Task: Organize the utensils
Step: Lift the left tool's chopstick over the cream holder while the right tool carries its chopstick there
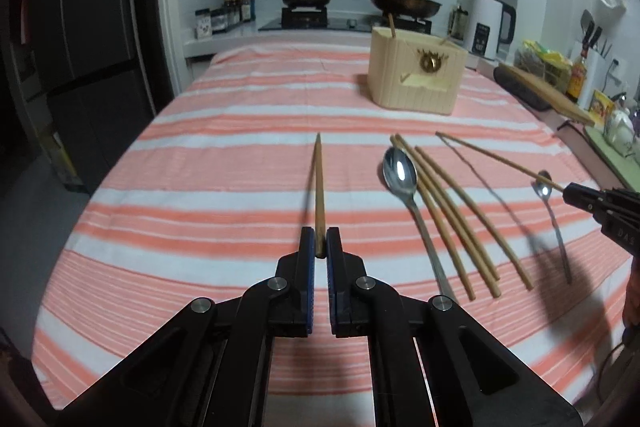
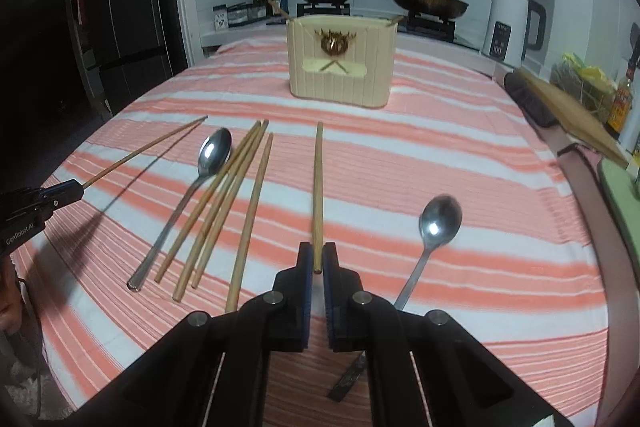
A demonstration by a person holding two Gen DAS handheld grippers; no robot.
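Pink and white striped cloth (image 1: 224,163) covers the table, with a cream utensil holder (image 2: 340,63) standing at its far end before the stove. Each gripper is clamped on the near end of one wooden chopstick: the left gripper (image 1: 320,241) holds its chopstick (image 1: 319,187) above the cloth, and the right gripper (image 2: 317,259) holds another chopstick (image 2: 318,187). Between them four loose chopsticks (image 2: 224,207) and a large spoon (image 2: 208,163) lie on the cloth, and a second spoon (image 2: 434,227) lies just right of the right gripper.

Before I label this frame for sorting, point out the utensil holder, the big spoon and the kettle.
utensil holder (image 2: 340,67), right wrist view, front wall.
big spoon (image 1: 400,169), left wrist view, bowl.
kettle (image 2: 508,27), right wrist view, white body.
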